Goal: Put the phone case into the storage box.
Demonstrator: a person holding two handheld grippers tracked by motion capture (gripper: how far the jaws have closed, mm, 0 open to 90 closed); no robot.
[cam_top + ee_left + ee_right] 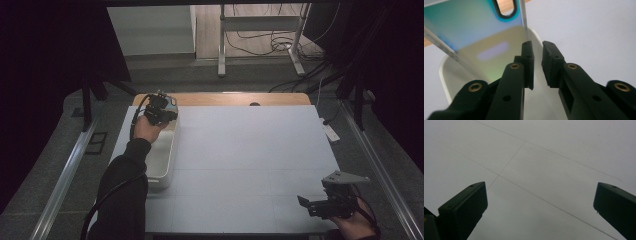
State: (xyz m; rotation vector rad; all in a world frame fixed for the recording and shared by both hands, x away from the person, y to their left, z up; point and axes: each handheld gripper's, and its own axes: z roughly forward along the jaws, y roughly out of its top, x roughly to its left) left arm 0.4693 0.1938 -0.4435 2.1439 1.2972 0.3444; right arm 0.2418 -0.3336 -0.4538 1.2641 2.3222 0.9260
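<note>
The white tray sat along the left edge of the tabletop. Over the tray's far end, the left tongs stood with their jaws nearly together, a narrow gap between them, beside a thin, shiny card with a slot cut near its top; whether they pinched its edge I could not tell. The card looked light, stiff and slippery, best taken by an edge. The right tongs hung spread wide, well right of the tray.
</note>
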